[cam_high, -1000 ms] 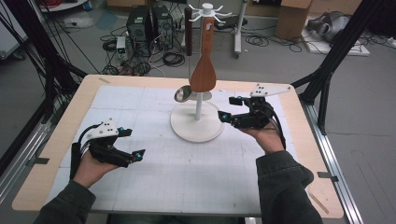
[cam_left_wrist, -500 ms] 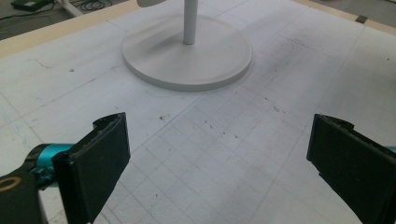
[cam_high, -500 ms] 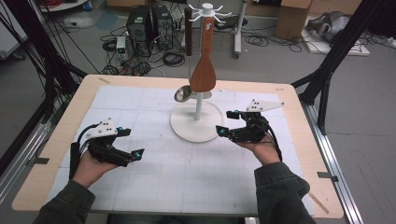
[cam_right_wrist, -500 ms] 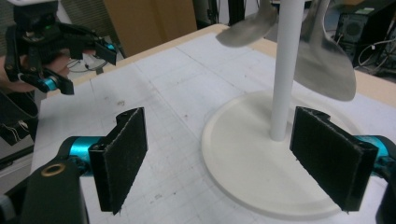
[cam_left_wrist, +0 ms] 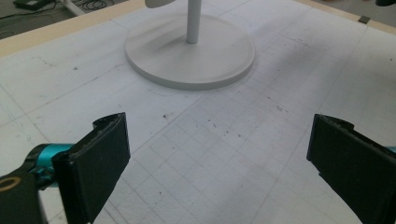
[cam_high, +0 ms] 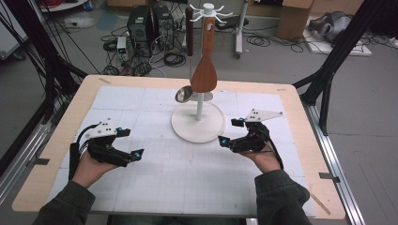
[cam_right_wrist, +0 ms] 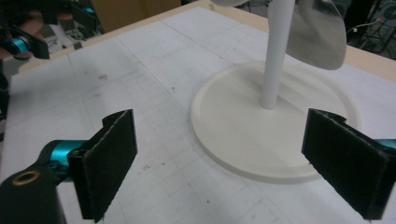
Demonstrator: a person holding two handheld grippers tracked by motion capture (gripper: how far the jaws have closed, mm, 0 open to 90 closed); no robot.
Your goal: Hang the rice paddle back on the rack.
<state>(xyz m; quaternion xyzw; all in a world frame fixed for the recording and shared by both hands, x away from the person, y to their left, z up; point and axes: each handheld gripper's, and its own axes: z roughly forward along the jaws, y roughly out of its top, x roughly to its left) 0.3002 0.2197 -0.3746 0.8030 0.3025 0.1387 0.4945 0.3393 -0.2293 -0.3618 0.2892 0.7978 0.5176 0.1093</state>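
Note:
A white utensil stand (cam_high: 187,127) with a round base and a thin pole stands in the middle of the gridded mat. From its top hooks hang a wooden spatula (cam_high: 204,75) and a metal ladle (cam_high: 183,94) with a dark handle. My right gripper (cam_high: 230,131) is low over the mat just right of the base (cam_right_wrist: 243,121). It is open; its jaws have just been opening, and nothing is between them. The ladle bowl (cam_right_wrist: 317,37) hangs ahead of it. My left gripper (cam_high: 131,143) is open on the left, well short of the base (cam_left_wrist: 191,56), with bare mat between its pads (cam_left_wrist: 102,149).
The white mat (cam_high: 187,178) covers most of the wooden table (cam_high: 56,140). Black frame legs (cam_high: 328,75) stand at both back corners. Computers, cables and cardboard boxes lie on the floor beyond the far edge.
My right hand has come down and back toward the near edge, and its jaws stand wider. The left hand has kept still.

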